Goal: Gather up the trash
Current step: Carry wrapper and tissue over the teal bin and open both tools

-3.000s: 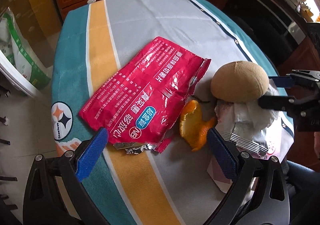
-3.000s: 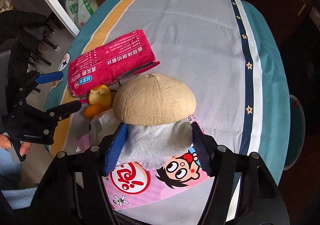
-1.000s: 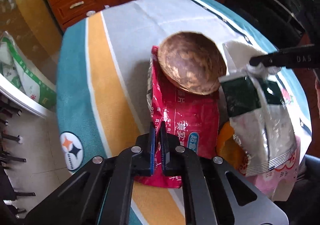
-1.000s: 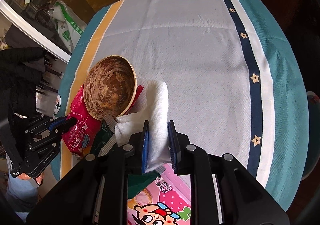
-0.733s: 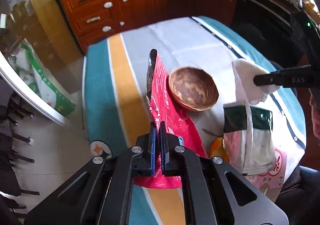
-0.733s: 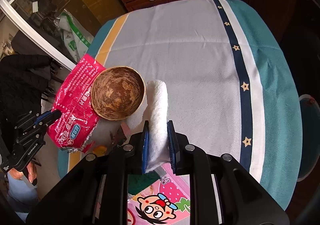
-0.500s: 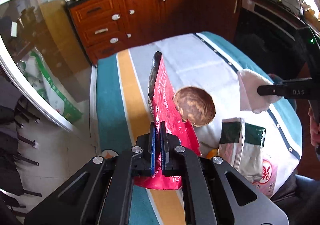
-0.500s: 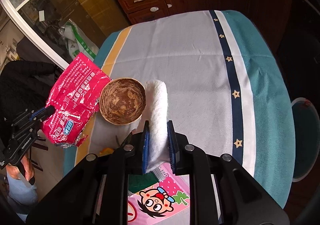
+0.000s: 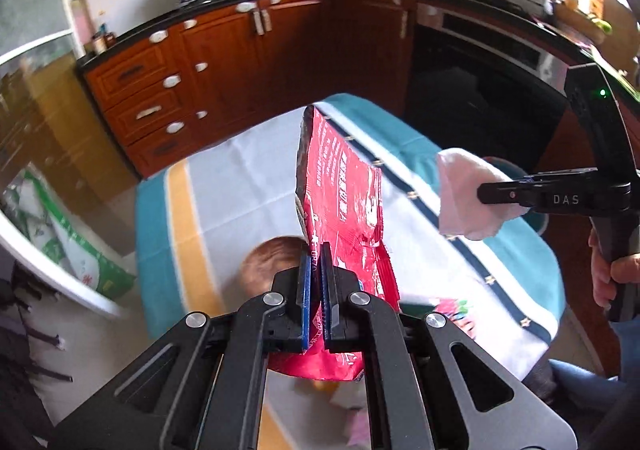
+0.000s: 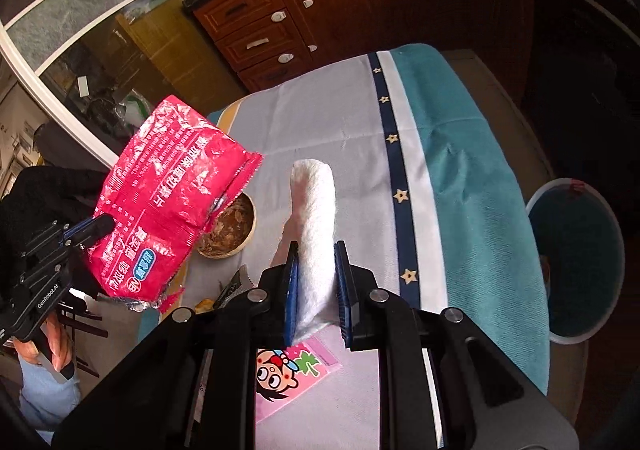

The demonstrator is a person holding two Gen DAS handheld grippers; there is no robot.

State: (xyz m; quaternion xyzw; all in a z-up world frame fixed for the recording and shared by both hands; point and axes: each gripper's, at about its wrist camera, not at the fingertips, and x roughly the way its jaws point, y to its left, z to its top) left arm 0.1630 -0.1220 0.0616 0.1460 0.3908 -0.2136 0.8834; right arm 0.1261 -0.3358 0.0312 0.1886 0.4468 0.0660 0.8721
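Bench (image 10: 352, 122) draped in a striped cloth, with litter left on it: brown bowl (image 10: 230, 226), pink cartoon packet (image 10: 292, 374), a dark wrapper (image 10: 236, 286) and an orange scrap (image 10: 204, 304) near the front edge. Bin (image 10: 576, 258) on the floor off the far right side of the bench, well apart from both loads. Red snack bag (image 10: 160, 206), largest item, pinched at one bottom corner by the left hand-held gripper (image 9: 316, 282), jaws clamped tight on the foil, bag hanging free above the bowl. Risk: slick foil sliding out of a corner grip during a swing across the bench toward the bin, or the loose torn end dragging over the bowl and tipping it. White paper towel roll-up (image 10: 314, 226) clenched mid-length by the right hand-held gripper (image 10: 318, 290), upper part standing free above the cloth. Risk: soft paper compressing or tearing under the pads, then dropping short of the bin rim. Further risk: both loads crossing paths, red bag brushing the towel. Smallest scraps likely hard to pinch flat against cloth; snagging of the cloth possible.
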